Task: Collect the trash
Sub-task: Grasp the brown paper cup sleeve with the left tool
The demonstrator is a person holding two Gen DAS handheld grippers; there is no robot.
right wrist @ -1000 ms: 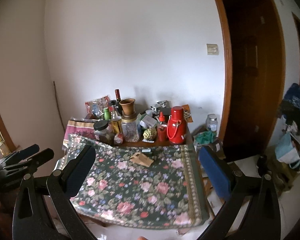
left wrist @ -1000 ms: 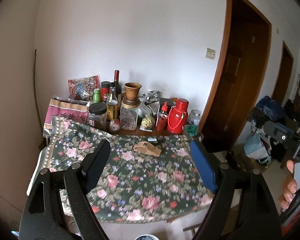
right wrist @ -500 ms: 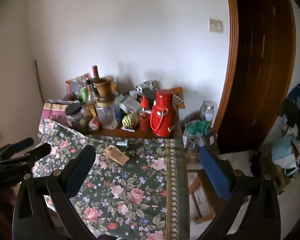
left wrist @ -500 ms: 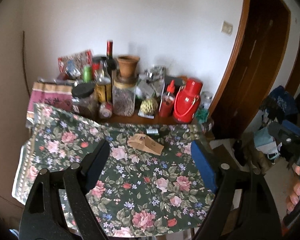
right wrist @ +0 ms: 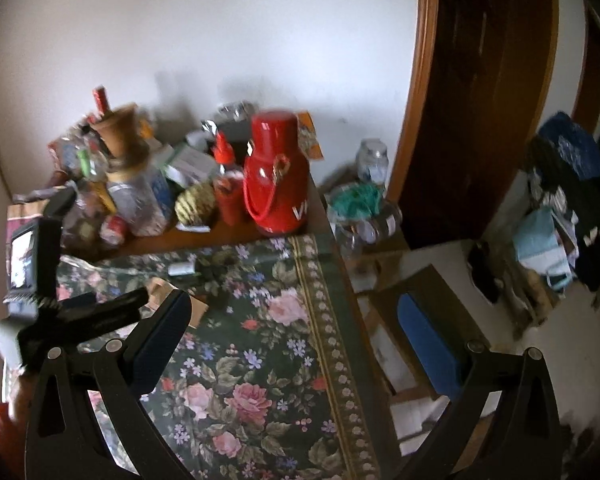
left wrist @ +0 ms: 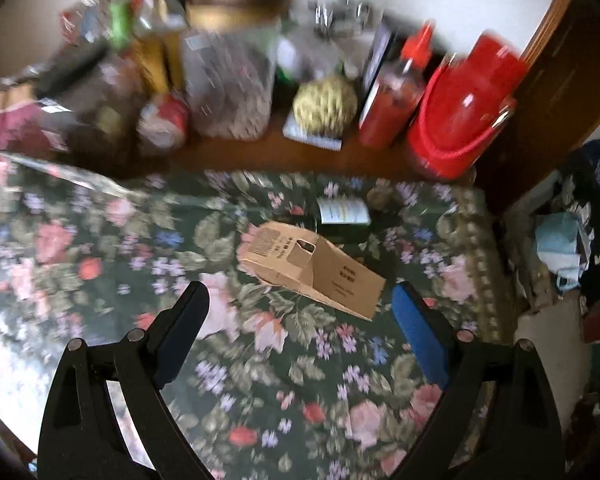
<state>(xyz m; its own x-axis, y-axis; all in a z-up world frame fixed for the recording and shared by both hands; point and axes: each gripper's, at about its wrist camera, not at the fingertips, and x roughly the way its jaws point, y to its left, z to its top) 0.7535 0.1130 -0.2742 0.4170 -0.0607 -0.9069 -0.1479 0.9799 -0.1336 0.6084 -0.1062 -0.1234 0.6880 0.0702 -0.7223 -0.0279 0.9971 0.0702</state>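
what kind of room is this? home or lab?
Most likely a lived-in home, a dining or storage corner. A table under a floral tablecloth is crowded at the back with jars and bottles beside a red thermos flask, next to a brown wooden door frame.

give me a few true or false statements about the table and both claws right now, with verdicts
1. The flattened brown cardboard carton lies on the floral tablecloth. True.
2. The left claw is shut on the carton. False: its jaws stand wide open, short of the carton, holding nothing.
3. The red thermos jug with a handle stands on bare wood beyond the cloth. True.
4. The right claw holds the small white-labelled item. False: it is open and empty, with that item lying on the cloth beyond the carton.
5. The red squeeze bottle lies on its side. False: it stands upright beside the thermos jug.
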